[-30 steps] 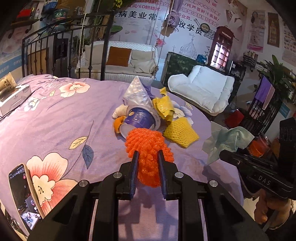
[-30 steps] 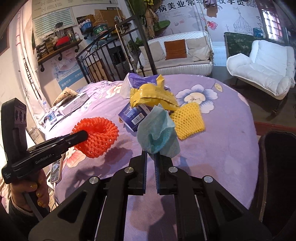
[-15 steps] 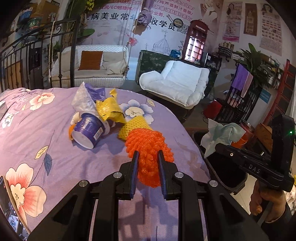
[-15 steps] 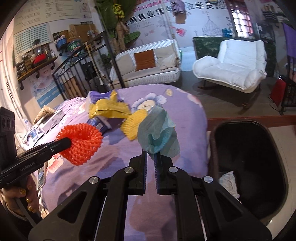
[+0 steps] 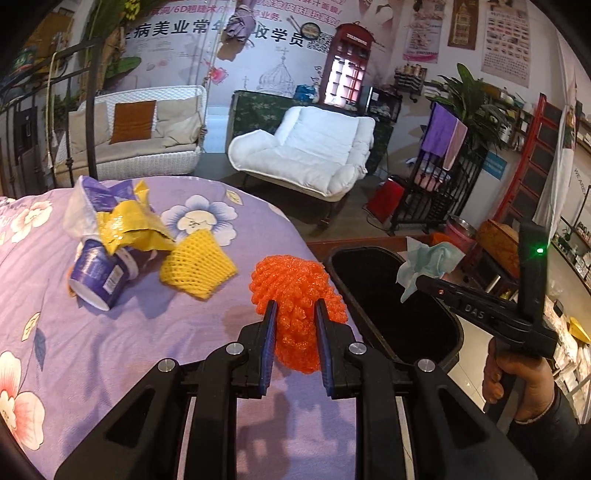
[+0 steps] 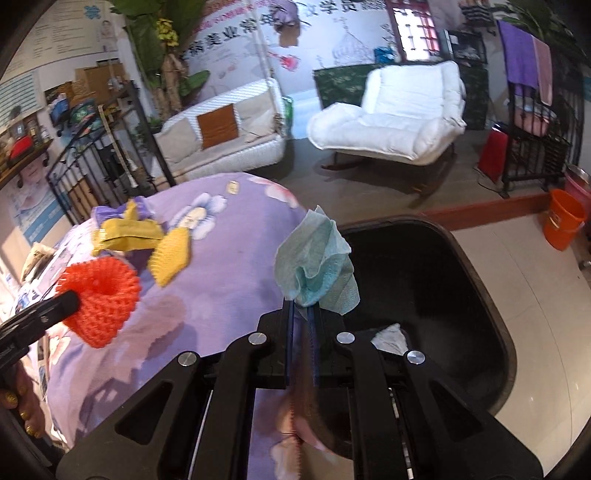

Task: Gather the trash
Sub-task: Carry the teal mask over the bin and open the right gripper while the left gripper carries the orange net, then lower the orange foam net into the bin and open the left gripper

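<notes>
Both grippers have swung from over the bed toward its edge since the earlier frames, so the black plastic trash bin [image 6: 480, 280] now fills the right wrist view; entries as I read them from my station.

Left gripper [image 5: 294, 308]: clamped on the orange foam fruit net [image 5: 295, 295], carried over the edge of the purple floral bedspread [image 5: 110, 350], just short of the bin's rim.

Right gripper [image 6: 301, 310]: jaws fully closed on the crumpled teal tissue [image 6: 317, 258], held at the bin's near rim, over its opening as I judge it.

Progress: one white crumpled scrap [image 6: 391, 338] already lies in the bin; two items in transit, not yet dropped.

Remaining on the bedspread: yellow foam fruit net [image 5: 195, 266]; torn yellow wrapper [image 5: 129, 225]; purple paper cup on its side [image 5: 99, 277]; crumpled purple-and-white plastic bag [image 5: 92, 199]; roughly halfway, I judge.

Writing: "DAS" on the right gripper's body in the left wrist view; large Chinese characters on the wall banner [image 5: 221, 31], partly cut off; the cup's label is too small to read.
</notes>
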### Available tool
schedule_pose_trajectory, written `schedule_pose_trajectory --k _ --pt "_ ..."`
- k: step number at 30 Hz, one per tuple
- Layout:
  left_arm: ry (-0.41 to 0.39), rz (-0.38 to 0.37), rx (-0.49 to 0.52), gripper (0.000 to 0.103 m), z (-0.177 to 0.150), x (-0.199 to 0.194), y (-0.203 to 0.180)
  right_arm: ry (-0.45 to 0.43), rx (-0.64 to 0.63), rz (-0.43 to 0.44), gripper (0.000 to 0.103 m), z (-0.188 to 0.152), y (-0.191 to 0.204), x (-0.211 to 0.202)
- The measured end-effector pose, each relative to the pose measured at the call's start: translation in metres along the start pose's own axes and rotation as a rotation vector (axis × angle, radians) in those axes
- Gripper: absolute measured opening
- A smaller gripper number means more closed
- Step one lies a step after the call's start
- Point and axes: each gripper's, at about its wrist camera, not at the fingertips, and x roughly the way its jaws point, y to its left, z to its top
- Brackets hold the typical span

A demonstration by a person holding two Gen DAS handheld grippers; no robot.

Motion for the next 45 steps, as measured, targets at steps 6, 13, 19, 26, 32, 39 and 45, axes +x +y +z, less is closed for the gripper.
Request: schedule_pose_trajectory --k 6,13,19,26,32,39,45 --pt "0.023 -0.030 0.027 0.021 0.001 0.011 -0.015 0.076 0.091 -0.078 0.009 -0.006 -0.034 0.025" --pt "0.050 -0.060 0.044 0.021 0.002 0.022 -0.026 0.121 0.141 -0.112 0.009 -0.019 -0.056 0.039" --pt "0.062 -0.077 0.062 0.021 0.002 0.028 -0.036 0.153 0.204 -0.141 0.055 -0.027 -0.067 0.048" --pt "0.086 -0.110 0.069 0.021 0.004 0.041 -0.047 0.109 0.238 -0.149 0.070 -0.027 -0.074 0.034" --pt "0.107 -0.146 0.101 0.021 0.007 0.054 -0.064 0.037 0.242 -0.181 0.073 -0.020 -0.078 0.011" --pt "0.151 -0.198 0.127 0.021 0.010 0.079 -0.088 -0.035 0.268 -0.207 0.075 -0.015 -0.088 -0.012" --pt "0.199 -0.240 0.158 0.021 0.008 0.102 -0.111 -0.071 0.286 -0.239 0.075 -0.011 -0.101 -0.027"
